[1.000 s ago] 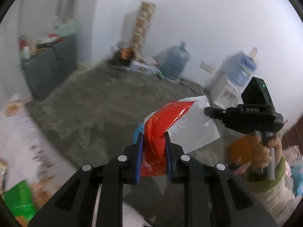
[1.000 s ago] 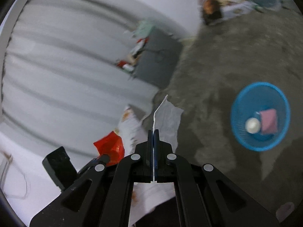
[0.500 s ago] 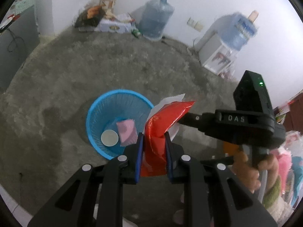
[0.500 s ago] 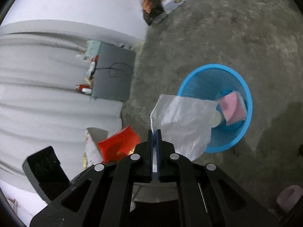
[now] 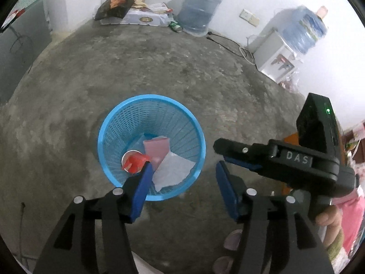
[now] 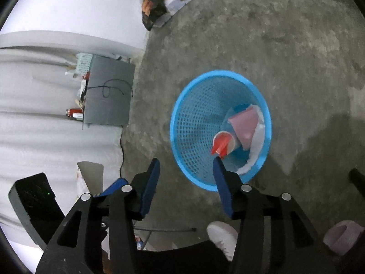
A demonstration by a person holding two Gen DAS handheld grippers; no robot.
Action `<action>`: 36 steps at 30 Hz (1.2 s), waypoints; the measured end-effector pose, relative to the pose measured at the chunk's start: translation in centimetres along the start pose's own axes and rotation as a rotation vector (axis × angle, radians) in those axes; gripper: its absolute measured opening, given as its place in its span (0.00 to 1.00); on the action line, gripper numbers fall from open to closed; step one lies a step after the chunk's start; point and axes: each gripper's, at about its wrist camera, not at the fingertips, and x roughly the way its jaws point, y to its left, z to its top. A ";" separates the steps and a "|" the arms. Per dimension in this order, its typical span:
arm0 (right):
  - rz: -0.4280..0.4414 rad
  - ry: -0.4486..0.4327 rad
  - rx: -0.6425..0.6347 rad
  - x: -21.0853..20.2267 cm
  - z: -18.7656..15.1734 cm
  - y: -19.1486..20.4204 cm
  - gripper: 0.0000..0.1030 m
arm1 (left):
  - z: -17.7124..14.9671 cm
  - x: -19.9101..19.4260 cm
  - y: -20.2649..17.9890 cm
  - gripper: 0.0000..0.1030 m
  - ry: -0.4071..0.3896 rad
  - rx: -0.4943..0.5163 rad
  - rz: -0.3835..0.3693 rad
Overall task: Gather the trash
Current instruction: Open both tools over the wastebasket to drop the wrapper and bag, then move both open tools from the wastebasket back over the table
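Both tools just opened, empty: left tool (image 5: 182, 178), right tool (image 6: 186, 173). Red wrapper (image 5: 134, 163), white paper (image 5: 174, 172) in blue basket (image 5: 107, 123). Lift clear of rim, then fetch remaining trash.

White paper (image 5: 172, 171) partly behind a left finger; pale slipper (image 6: 342, 236) cut off by the edge.

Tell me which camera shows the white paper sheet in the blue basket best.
The left wrist view: the white paper sheet lies spread and mostly visible against the wall of the blue basket. In the right wrist view only a curled edge of it shows behind the pink box.
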 end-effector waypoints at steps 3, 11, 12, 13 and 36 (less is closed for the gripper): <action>-0.041 -0.017 -0.060 -0.5 -0.8 1.8 0.60 | -0.9 -2.5 0.6 0.62 -0.030 -0.024 -0.013; -0.208 -0.078 -0.382 -0.7 -4.4 9.6 0.75 | -4.5 -12.0 2.6 0.77 -0.108 -0.054 0.090; -0.213 -0.090 -0.432 -1.0 -5.0 10.7 0.77 | -5.2 -13.8 3.1 0.78 -0.130 -0.060 0.102; -0.217 -0.106 -0.487 -1.4 -5.8 11.9 0.79 | -5.9 -15.6 3.7 0.79 -0.152 -0.068 0.117; -0.303 -0.379 -1.120 -4.1 -21.1 27.8 0.92 | -26.2 -43.7 17.4 0.92 -0.589 -0.384 0.499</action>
